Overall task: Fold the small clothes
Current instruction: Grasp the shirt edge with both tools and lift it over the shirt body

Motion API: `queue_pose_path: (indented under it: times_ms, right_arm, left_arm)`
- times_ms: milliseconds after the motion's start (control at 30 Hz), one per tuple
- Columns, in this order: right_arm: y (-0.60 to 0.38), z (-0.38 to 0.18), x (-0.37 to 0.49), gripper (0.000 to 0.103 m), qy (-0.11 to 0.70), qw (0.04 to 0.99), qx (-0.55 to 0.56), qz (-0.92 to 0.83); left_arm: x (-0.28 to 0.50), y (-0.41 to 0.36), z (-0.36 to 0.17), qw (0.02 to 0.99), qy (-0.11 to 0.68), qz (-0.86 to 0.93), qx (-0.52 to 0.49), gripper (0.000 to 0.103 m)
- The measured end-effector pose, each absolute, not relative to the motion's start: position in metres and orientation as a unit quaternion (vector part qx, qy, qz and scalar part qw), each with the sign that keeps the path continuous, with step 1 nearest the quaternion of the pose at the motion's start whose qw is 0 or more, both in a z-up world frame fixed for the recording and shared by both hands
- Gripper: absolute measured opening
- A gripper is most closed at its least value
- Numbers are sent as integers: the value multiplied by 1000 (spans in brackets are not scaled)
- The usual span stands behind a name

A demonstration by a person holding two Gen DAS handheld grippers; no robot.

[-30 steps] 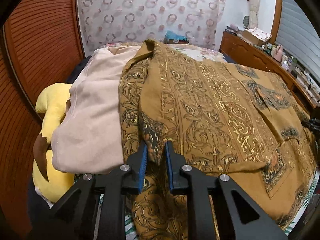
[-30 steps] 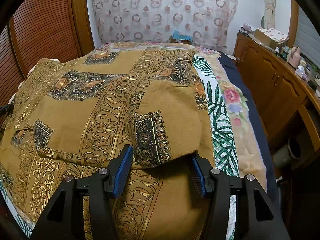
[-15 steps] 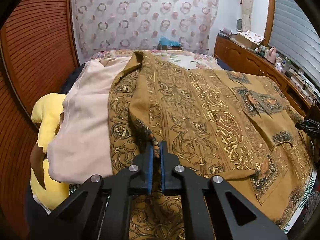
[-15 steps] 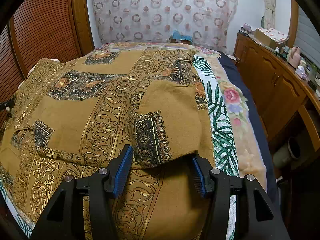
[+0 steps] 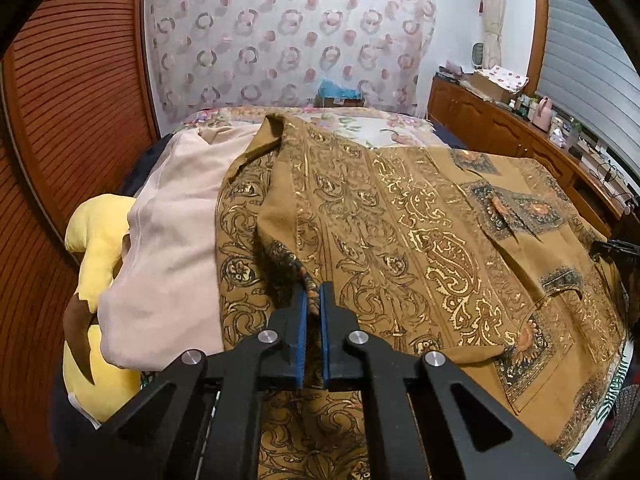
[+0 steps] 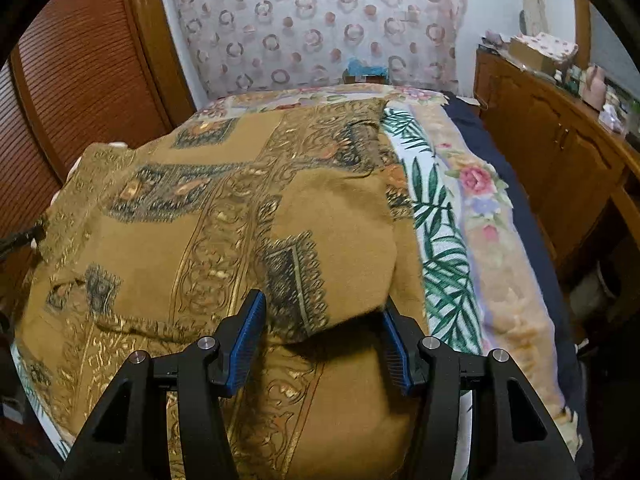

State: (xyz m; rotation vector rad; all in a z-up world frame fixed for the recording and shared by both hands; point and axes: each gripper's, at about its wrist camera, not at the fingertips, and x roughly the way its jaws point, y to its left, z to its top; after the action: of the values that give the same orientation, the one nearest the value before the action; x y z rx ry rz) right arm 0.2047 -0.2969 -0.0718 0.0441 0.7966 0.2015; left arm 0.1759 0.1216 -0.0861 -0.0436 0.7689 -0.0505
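Pinching a bunched corner of the brown patterned garment [image 5: 420,248], the left gripper [image 5: 313,298] has its fingers [image 5: 299,320] clenched on the cloth, with only a thin wad of fabric between the blue pads. That grip looks meant to give a firm hold on one edge so it can be lifted and carried over for a fold. The garment lies spread across the bed [image 6: 452,216], covering most of the flowered bedspread, with a flap already doubled back on top near the right side.

The right gripper [image 6: 324,328] sits low over that flap with its fingers [image 6: 250,328] spread wide, one on each side of the flap's rounded end (the cloth lies between them but neither pad presses it). It seems placed to take hold of the matching edge, so both ends could rise together and keep the fold straight.

Beside the garment, toward the wooden wall, a pale pink cloth [image 5: 176,232] lies touching it, and a yellow plush toy [image 5: 96,248] rests just beyond.
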Motion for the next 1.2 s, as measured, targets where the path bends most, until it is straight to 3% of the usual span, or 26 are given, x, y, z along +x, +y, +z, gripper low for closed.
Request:
queue_pose_path:
  times_ms: [133, 233, 667, 1200]
  right_arm:
    - [-292, -67, 204, 17, 375, 921, 16, 105]
    - [-288, -60, 200, 4, 358, 925, 20, 122]
    - [-288, -10, 128, 2, 277, 951, -13, 134]
    - [-310, -9, 63, 2, 285, 948, -26, 142]
  left_arm:
    - [170, 120, -77, 935, 353, -29, -26, 5]
    - [164, 118, -67, 940, 338, -31, -27, 5]
    - [103, 121, -15, 962, 254, -66, -75, 4]
    - [31, 136, -44, 957, 272, -35, -98, 4]
